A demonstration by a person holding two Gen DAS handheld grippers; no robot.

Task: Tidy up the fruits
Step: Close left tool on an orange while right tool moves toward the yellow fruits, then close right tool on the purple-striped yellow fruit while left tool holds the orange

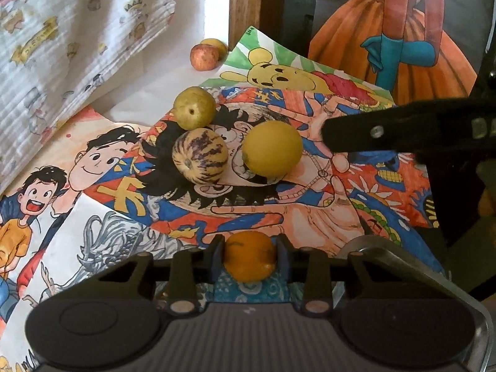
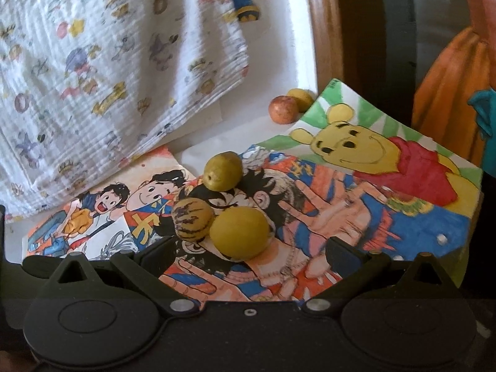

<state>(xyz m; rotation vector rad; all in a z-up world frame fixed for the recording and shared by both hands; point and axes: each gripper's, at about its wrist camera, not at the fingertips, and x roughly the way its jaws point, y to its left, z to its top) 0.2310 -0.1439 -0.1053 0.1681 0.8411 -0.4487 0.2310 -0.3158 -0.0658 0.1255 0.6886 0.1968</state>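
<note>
My left tool (image 1: pixel 250 255) is clenched on an orange (image 1: pixel 250 255). My right tool (image 2: pixel 248 248) stands released, jaws wide apart, just near of a yellow fruit (image 2: pixel 239 233). A striped fruit (image 2: pixel 192 219) touches its left side; a green fruit (image 2: pixel 222 171) lies farther. All rest on coloured drawings (image 2: pixel 341 217) covering the worktop.

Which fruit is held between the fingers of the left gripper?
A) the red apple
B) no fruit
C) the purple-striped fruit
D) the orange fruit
D: in the left wrist view the left gripper is closed on the orange fruit; the purple-striped fruit lies free on the drawings.
</note>
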